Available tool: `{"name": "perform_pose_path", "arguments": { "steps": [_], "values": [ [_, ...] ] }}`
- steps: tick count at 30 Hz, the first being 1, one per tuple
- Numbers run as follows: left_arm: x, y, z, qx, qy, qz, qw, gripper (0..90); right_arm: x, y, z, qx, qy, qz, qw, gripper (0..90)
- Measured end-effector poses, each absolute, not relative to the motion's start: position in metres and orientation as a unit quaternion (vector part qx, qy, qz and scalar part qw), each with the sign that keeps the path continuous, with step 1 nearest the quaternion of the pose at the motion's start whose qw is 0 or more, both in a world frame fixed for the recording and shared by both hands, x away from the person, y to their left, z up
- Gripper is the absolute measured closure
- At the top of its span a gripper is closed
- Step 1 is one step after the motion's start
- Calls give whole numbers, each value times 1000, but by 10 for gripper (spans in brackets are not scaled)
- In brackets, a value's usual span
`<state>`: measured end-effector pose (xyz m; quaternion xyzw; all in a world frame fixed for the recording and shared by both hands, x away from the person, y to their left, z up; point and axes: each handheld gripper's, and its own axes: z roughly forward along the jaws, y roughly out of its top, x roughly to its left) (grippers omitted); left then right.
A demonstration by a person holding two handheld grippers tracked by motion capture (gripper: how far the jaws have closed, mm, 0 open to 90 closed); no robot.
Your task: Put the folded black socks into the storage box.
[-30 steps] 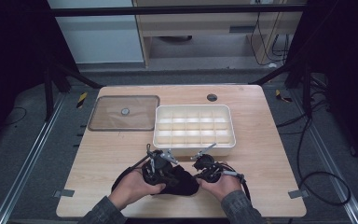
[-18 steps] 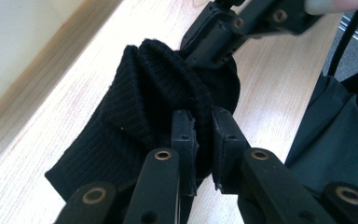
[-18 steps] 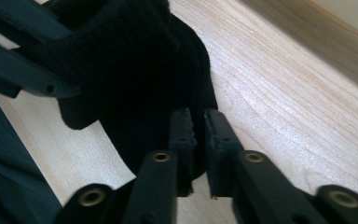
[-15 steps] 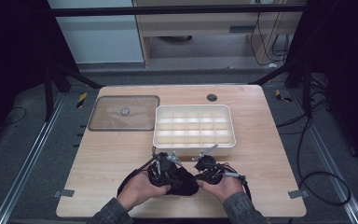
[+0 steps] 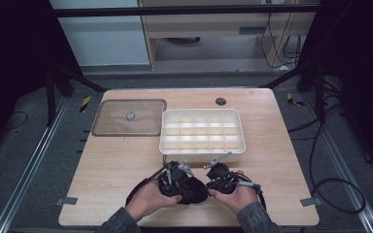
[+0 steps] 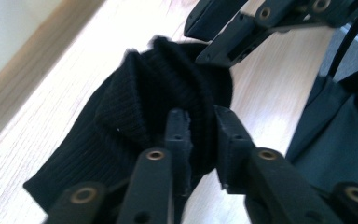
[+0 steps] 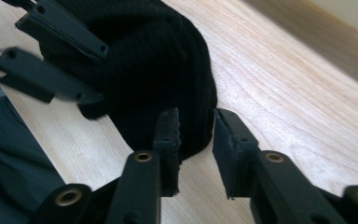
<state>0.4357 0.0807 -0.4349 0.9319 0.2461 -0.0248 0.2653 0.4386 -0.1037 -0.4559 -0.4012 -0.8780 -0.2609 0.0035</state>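
Black knit cloth (image 6: 168, 102) bunched near white tray (image 5: 203, 145); left tongs (image 6: 200, 135) pinching a fold, just loosening; right tongs (image 7: 196, 135) slightly parted, straddling its edge, just widening.

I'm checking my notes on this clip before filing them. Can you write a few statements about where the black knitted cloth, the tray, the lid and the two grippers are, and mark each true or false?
1. The black knitted cloth lies on the table near the person's edge, between the two hands. True.
2. The cloth sits inside the white divided tray. False: the tray's compartments hold nothing, and the cloth lies in front of it.
3. The clear lid lies flat on the table beside the tray. True.
4. The left gripper has a fold of the cloth between its jaws. True.
5. The right gripper is far from the cloth. False: its jaws straddle the cloth's edge, standing apart.
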Motion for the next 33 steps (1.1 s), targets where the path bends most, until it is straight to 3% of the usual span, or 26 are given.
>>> {"name": "perform_pose_path", "arguments": {
  "steps": [5,18,22,26,33],
  "values": [
    [430,78,-422,920,261,-24,290,632,436,-111,-447,-406,-876,-261,-7,648],
    [445,115,-410,922,292,85,240,423,438,-101,-432,-405,-872,-273,-26,596],
    [446,130,-413,916,309,94,240,348,441,-95,-431,-403,-873,-273,-27,570],
    [449,146,-416,907,333,91,241,190,444,-86,-428,-406,-871,-274,-32,526],
    [450,164,-424,905,346,78,237,140,451,-76,-429,-413,-868,-274,-35,513]
  ]
}}
